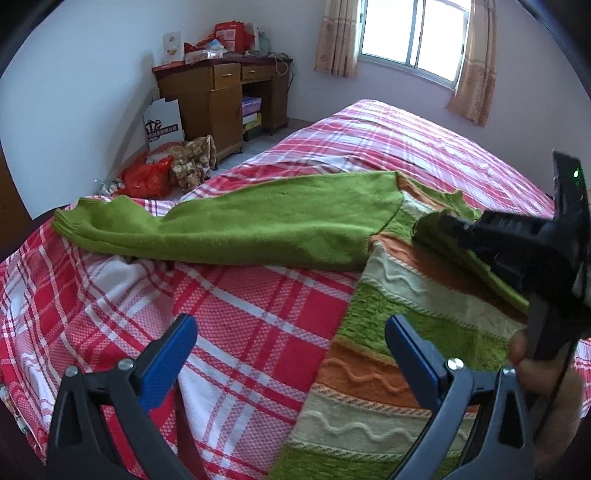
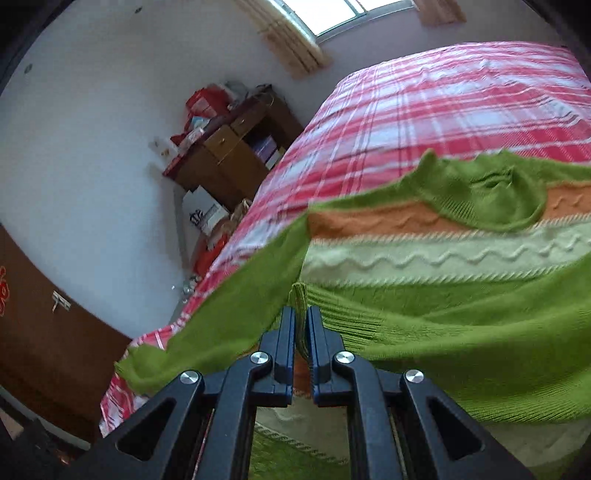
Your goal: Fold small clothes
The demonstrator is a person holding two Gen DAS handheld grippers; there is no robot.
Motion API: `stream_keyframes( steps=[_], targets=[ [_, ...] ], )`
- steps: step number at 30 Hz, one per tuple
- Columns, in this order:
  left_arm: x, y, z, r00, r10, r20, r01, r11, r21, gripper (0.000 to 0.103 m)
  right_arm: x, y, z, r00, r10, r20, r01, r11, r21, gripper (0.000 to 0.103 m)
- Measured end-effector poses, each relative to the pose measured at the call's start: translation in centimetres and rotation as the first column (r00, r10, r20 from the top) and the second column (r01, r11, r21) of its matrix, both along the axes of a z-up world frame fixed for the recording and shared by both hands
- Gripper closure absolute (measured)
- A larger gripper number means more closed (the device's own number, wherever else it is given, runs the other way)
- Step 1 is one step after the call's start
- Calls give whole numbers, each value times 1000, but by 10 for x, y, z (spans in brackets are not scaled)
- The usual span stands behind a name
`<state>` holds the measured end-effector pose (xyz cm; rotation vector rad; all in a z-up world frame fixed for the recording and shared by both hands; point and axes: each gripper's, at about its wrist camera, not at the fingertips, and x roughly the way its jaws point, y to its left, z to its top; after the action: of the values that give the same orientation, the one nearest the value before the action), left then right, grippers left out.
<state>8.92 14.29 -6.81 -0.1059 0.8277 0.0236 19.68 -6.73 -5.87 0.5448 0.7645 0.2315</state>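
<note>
Striped sweater [image 1: 388, 373] lay on plaid bed [image 1: 240, 314] — left gripper [image 1: 291, 354] jaws gaped empty above its edge; right gripper [image 2: 301, 332] jaws pinched its green sleeve cuff [image 2: 300, 295].

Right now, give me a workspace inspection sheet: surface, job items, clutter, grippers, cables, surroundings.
Surface: bed with red plaid cover, rumpled.
Job's things: striped sweater spread flat, green sleeve stretched out to the side.
Clutter: red bag and bundled cloth on the floor.
Grippers: left gripper open, empty; right gripper shut on the other sleeve's cuff.
Cables: nothing seen.
Surroundings: wooden desk piled with boxes, curtained window.
</note>
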Motion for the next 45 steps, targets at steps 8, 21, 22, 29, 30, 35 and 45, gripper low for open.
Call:
stream_keyframes(
  steps=[8,21,22,29,30,35,45],
  targets=[
    [3,1,-1,1000,7,-5,-7,1000,15,0,1,12,-30,977,181,-113,-156,967,200,90],
    [26,-50,26,986,-152,70,146,986,80,0,-100,-167,39,979,-196,60,203,965,-163,83],
    [33,-57,27,980,-181,78,175,982,74,0,-112,-190,38,964,-260,50,264,943,-204,83],
    [94,-98,9,966,-258,-8,257,965,-56,24,-147,-230,11,950,-311,-14,292,906,-306,83],
    [105,-101,2,967,-251,-45,247,966,-78,28,-149,-230,8,954,-299,-18,279,909,-310,83],
    [119,-104,-15,970,-221,-104,201,964,-176,28,-150,-237,-12,958,-286,-22,270,927,-258,83],
    [93,-110,0,943,-333,14,328,920,-214,91,-152,-232,-12,957,-291,2,281,922,-265,83]
  ],
)
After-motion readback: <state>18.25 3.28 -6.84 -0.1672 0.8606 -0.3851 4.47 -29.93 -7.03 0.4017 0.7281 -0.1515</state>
